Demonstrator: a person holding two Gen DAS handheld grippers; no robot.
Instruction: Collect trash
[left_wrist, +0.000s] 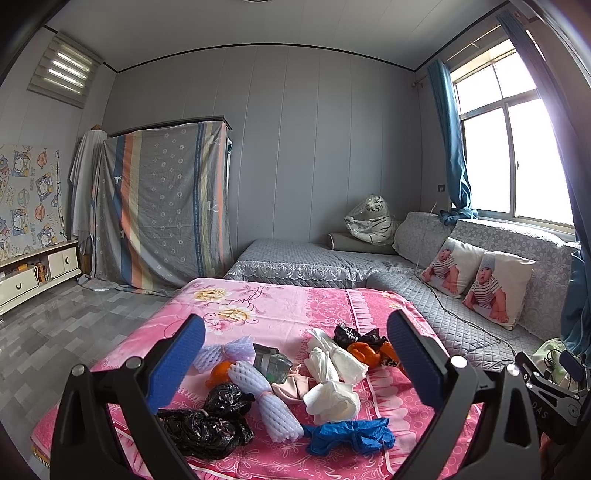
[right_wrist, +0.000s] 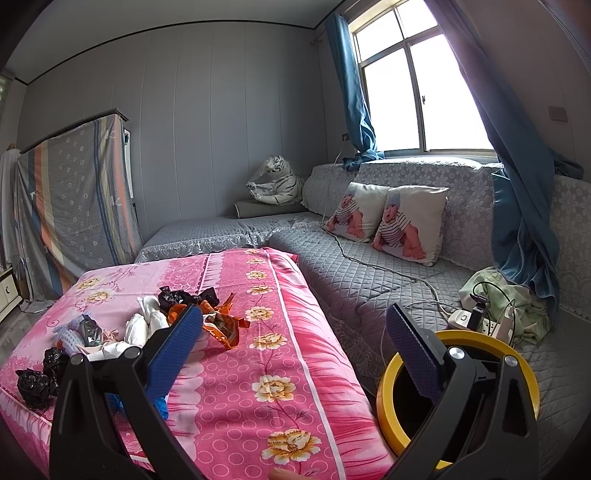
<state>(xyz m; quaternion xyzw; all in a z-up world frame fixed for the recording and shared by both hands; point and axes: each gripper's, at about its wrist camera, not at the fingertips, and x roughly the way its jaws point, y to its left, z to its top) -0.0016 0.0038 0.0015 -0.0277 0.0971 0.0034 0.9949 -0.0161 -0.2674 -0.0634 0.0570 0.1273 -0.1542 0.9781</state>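
Pink bedspread (left_wrist: 280, 306) carries the trash pile (left_wrist: 295, 384); it sits dead ahead between our left tongs (left_wrist: 295, 363), released and empty. Right tongs (right_wrist: 295, 347), also released, hang right of the pile, over the yellow-rimmed bin (right_wrist: 517, 350). Left is nearer.

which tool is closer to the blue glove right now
Left. The left tool hangs open right over the blue glove; the right tool sits off beside it, nearer the yellow-rimmed bin.
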